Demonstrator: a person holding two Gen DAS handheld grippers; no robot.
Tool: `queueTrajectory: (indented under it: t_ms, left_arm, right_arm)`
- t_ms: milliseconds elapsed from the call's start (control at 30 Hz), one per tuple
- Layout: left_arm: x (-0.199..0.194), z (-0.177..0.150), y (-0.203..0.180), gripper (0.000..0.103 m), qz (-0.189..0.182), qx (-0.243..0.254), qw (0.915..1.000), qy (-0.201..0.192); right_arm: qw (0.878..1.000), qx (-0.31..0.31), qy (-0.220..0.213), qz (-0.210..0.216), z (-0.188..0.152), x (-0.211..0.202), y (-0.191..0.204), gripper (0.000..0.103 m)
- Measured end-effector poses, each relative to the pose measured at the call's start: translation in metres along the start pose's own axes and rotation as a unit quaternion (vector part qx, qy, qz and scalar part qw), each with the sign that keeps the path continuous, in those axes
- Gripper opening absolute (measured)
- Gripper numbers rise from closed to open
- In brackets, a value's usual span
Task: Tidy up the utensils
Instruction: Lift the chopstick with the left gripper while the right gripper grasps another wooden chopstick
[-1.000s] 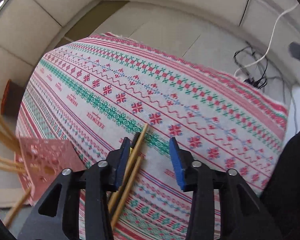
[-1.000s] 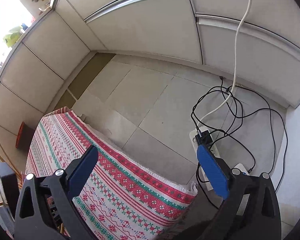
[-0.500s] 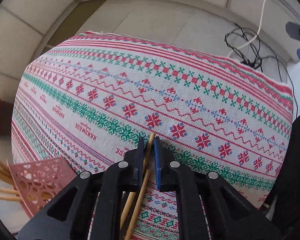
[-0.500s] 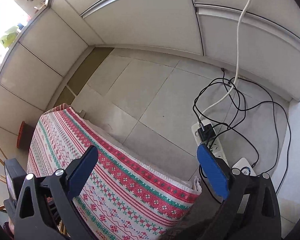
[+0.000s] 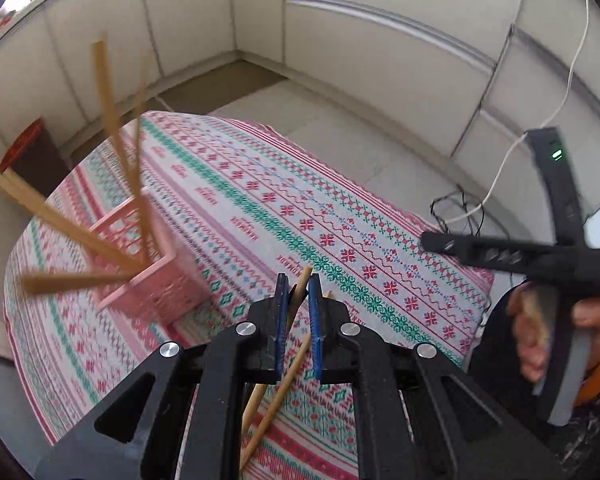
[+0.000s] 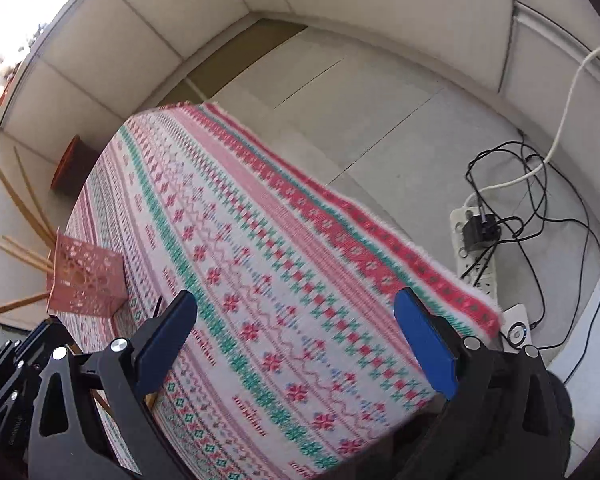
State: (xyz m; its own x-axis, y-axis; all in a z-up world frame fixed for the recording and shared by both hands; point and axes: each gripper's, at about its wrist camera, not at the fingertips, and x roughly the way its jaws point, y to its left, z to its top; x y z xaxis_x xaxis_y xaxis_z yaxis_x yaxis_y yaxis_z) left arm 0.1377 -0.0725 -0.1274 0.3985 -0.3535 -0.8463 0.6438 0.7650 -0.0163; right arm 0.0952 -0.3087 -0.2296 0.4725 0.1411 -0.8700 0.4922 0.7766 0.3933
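Observation:
My left gripper [image 5: 298, 283] is shut on a pair of wooden chopsticks [image 5: 305, 275], held clear above the patterned tablecloth [image 5: 340, 216]. Their lower ends hang below the pads. A pink perforated holder [image 5: 148, 276] stands on the cloth to the left, with several chopsticks [image 5: 108, 92] fanning out of it. In the right wrist view my right gripper [image 6: 296, 340] hangs open over the tablecloth [image 6: 260, 240] with nothing between its fingers. The pink holder [image 6: 86, 280] sits at its far left.
A person's hand [image 5: 528, 332] holds the right gripper's black body [image 5: 540, 256] at the table's right end. A power strip [image 6: 476, 256] and tangled cables lie on the tiled floor beyond the table edge. A dark stool with a red rim [image 6: 74, 164] stands by the wall.
The left gripper closed on the chopsticks, lifted them off the cloth and swung toward the pink holder. The right gripper, still open, turned from the floor to over the table.

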Motion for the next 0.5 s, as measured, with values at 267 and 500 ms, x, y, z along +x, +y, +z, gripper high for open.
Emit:
queueTrajectory:
  t_ms: [267, 500]
  left_arm:
    - [-0.022, -0.026, 0.038, 0.009, -0.030, -0.080, 0.9960, -0.025]
    - [-0.039, -0.039, 0.049, 0.007, -0.023, -0.101, 0.9934, -0.050]
  right_arm:
    - [0.997, 0.003, 0.072, -0.005, -0.023, 0.025, 0.050, 0.093]
    - [0.996, -0.009, 0.083, -0.030, -0.030, 0.030, 0.069, 0.093]
